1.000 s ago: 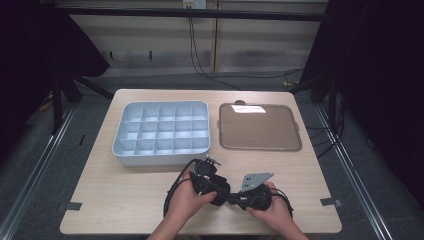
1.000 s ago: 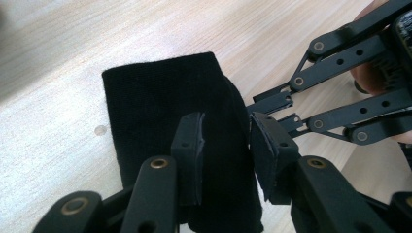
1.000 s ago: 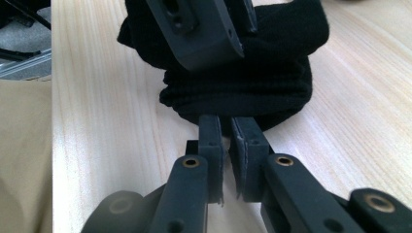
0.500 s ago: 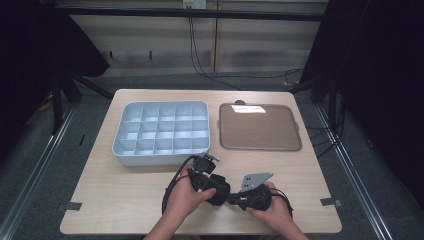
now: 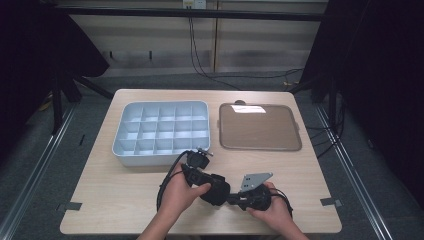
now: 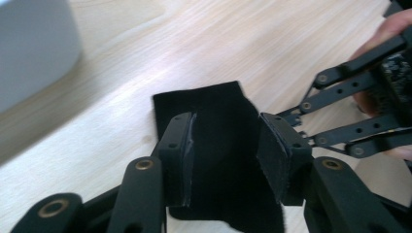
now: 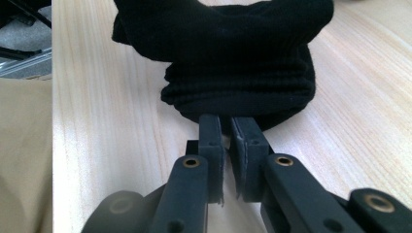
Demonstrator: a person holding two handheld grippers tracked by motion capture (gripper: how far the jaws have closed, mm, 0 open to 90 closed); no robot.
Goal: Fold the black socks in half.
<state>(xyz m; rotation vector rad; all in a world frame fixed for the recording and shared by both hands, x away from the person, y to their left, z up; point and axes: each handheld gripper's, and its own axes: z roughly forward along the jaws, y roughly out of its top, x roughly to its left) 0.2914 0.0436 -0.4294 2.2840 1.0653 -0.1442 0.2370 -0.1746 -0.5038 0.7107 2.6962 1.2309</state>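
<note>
Lab recording booth: black curtains (image 5: 45,55), floor rails (image 5: 37,170), cables (image 5: 210,60).

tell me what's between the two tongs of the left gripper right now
A piece of black cloth lies between the left gripper tongs, which have just been opening and stand apart from it, as the left gripper view shows.

Wooden table (image 5: 125,200) carries divided bin (image 5: 162,132), brown tray (image 5: 260,127), black cloth (image 5: 216,190).
</note>
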